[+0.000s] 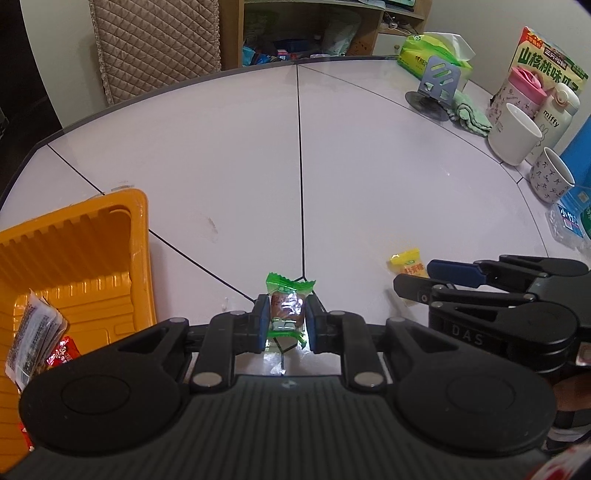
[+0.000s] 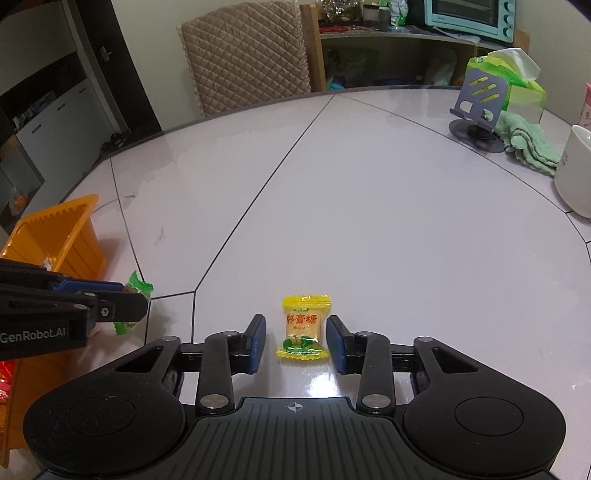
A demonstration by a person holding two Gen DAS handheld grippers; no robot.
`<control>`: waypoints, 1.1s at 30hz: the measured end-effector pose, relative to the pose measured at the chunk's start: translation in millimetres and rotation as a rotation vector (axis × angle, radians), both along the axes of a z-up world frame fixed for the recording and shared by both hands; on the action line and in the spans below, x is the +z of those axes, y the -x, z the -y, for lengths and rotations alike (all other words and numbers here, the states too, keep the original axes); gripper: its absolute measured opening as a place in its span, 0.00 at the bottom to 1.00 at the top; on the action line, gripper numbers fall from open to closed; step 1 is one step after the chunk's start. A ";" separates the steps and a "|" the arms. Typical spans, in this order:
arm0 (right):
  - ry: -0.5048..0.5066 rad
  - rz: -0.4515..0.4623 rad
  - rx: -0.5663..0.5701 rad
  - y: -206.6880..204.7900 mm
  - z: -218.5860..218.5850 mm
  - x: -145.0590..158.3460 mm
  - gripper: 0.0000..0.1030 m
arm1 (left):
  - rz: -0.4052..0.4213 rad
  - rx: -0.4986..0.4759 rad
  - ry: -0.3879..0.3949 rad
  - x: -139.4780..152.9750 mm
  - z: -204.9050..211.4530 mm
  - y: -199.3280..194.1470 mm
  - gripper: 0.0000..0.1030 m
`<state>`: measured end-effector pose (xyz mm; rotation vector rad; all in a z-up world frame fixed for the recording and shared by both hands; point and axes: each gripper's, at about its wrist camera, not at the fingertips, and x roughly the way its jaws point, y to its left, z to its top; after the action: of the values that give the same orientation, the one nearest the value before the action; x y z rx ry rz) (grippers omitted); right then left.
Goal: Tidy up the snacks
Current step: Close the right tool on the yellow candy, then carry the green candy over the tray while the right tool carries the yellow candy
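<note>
Glossy white table (image 2: pixel 369 206) with dark seams. Quilted beige chair (image 2: pixel 243 55) at far edge. Wooden shelving (image 2: pixel 388 40) behind, mint toaster oven (image 2: pixel 469 16) on top.

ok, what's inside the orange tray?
Orange tray: a clear-and-white packet and a red wrapper at its near end. The left gripper body hides the rest.

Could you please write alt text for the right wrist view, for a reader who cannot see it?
The right gripper hovers open around a yellow wrapped candy lying on the white table, its blue pads not touching it. At left, the left gripper pinches a green-wrapped candy beside an orange tray.
</note>
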<state>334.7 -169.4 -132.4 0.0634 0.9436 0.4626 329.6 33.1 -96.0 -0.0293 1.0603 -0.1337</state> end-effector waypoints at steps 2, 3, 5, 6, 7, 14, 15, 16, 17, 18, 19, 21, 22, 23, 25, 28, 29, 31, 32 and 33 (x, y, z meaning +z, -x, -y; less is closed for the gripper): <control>0.012 0.002 0.000 0.9 -1.8 -1.9 0.32 | 0.001 0.000 0.001 0.0 -0.3 0.1 0.18; 0.016 0.009 -0.002 1.5 -1.7 -2.7 0.29 | 0.001 0.000 0.001 0.1 0.0 0.5 0.18; 0.023 0.016 -0.002 1.6 -1.6 -3.0 0.26 | 0.001 0.001 -0.001 0.5 0.7 1.4 0.18; 0.020 0.016 -0.001 1.5 -1.1 -3.2 0.25 | 0.002 0.001 -0.001 0.8 1.3 2.1 0.18; 0.018 0.018 0.000 1.3 -0.9 -3.0 0.24 | 0.003 0.000 -0.001 1.3 2.1 3.0 0.18; -0.004 0.042 0.010 9.4 6.4 7.3 0.21 | 0.020 0.002 0.002 10.0 8.0 13.8 0.18; -0.010 0.048 0.011 12.1 8.5 10.2 0.21 | 0.024 0.002 0.003 12.0 9.4 15.9 0.18; -0.014 0.053 0.011 14.4 10.0 13.5 0.21 | 0.029 0.001 0.003 14.3 10.7 18.4 0.18; -0.020 0.057 0.012 17.1 12.0 16.8 0.21 | 0.034 0.000 0.004 16.8 12.2 21.3 0.18; -0.027 0.061 0.012 20.5 13.9 19.8 0.21 | 0.039 0.000 0.005 19.1 13.9 24.0 0.18; -0.034 0.064 0.010 24.0 16.2 23.1 0.21 | 0.043 0.000 0.007 21.6 15.4 27.2 0.18; -0.050 0.073 0.009 32.5 21.5 29.6 0.21 | 0.052 0.002 0.010 26.5 17.4 34.1 0.18; -0.056 0.076 0.008 37.0 24.1 32.7 0.21 | 0.056 0.003 0.012 29.2 19.0 38.9 0.18; -0.063 0.079 0.007 41.9 27.1 35.8 0.21 | 0.060 0.006 0.013 31.4 21.7 42.3 0.18; -0.078 0.081 0.006 52.5 34.0 41.4 0.21 | 0.068 0.011 0.020 37.0 24.3 53.4 0.18; -0.100 0.084 0.004 72.1 45.2 49.4 0.21 | 0.082 0.017 0.029 45.9 27.4 73.0 0.18; -0.106 0.083 0.004 78.8 48.5 51.8 0.21 | 0.087 0.019 0.031 48.7 28.0 80.6 0.18; -0.117 0.084 0.005 93.0 55.3 57.1 0.21 | 0.098 0.026 0.035 55.7 30.4 97.0 0.18; -0.122 0.086 0.007 100.8 58.4 60.0 0.21 | 0.103 0.030 0.038 59.3 31.2 104.4 0.18; -0.127 0.088 0.010 108.7 61.1 63.1 0.21 | 0.107 0.035 0.042 62.6 32.0 113.6 0.18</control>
<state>226.1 -230.5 -69.4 0.1522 0.8274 0.5305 216.1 1.1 -33.4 -0.0778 0.9501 -0.1247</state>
